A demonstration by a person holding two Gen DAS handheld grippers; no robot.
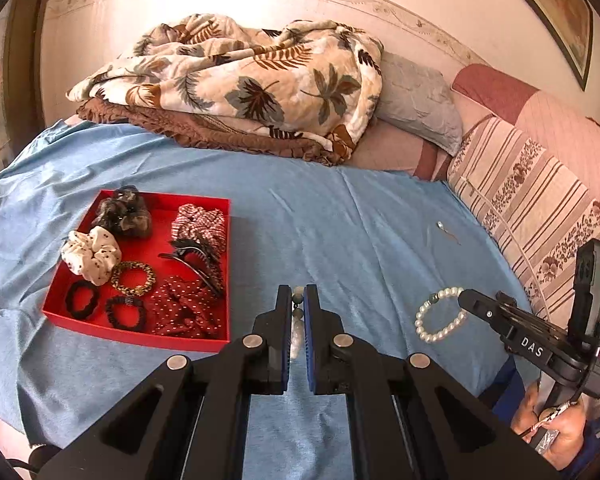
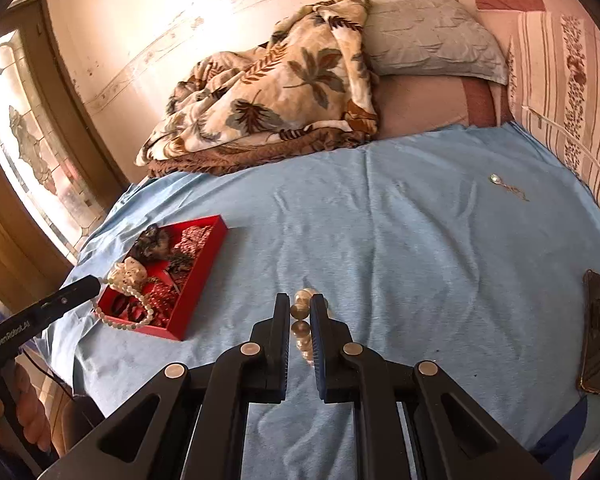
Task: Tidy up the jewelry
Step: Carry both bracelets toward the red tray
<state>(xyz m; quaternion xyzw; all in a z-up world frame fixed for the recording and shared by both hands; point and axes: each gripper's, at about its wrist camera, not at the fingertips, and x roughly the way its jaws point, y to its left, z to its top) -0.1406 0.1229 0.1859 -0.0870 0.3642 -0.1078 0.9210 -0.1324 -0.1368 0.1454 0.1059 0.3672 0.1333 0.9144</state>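
Left gripper (image 1: 299, 300) clamps bead bracelet (image 1: 298, 332); red tray (image 1: 100, 326) holds scrunchies (image 1: 94, 254).

Both handheld grippers are showing matte black bodies with triangular cut-outs in the arms and round silver pivot pins. On the left gripper (image 1: 299, 300), blue ribbed pads are lining the inner faces of the fingers (image 1: 284, 308); the right gripper (image 2: 300, 312) is wearing the same. White "DAS" lettering is showing on the right one's side at three o'clock, with a green light glowing on its black upright module. A blue sleeve (image 1: 508, 392) is peeking out at four o'clock.
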